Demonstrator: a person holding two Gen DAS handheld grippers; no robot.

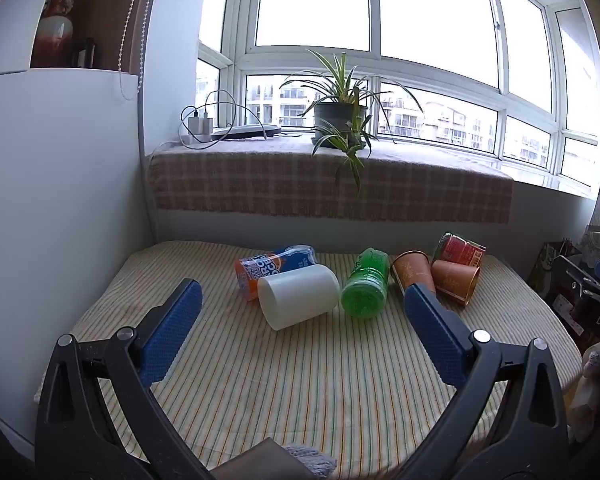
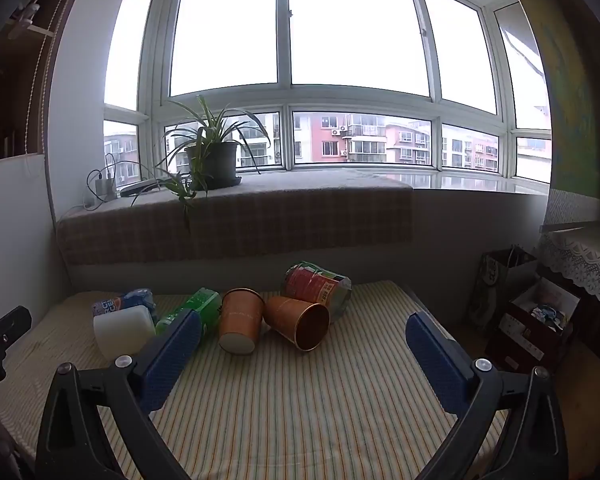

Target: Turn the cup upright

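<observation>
Several cups lie on their sides on a striped tablecloth [image 1: 300, 380]. From left: a blue-orange printed cup [image 1: 272, 266], a white cup [image 1: 298, 296], a green cup [image 1: 366, 282], two orange-brown paper cups [image 1: 412, 270] [image 1: 456, 280], and a red cup [image 1: 462, 250]. My left gripper [image 1: 302, 304] is open and empty, just short of the white and green cups. My right gripper [image 2: 304, 338] is open and empty, facing the orange cups [image 2: 240, 320] [image 2: 300, 322] and the red cup [image 2: 318, 286]. The white cup [image 2: 122, 330] and green cup [image 2: 198, 306] sit left.
A window ledge with a checked cloth [image 1: 328, 188] and a potted plant [image 1: 340, 116] runs behind the table. A white wall [image 1: 60, 220] stands on the left. Boxes and bags [image 2: 528, 312] crowd the right side. The left gripper's tip [image 2: 0, 332] shows at the right view's left edge.
</observation>
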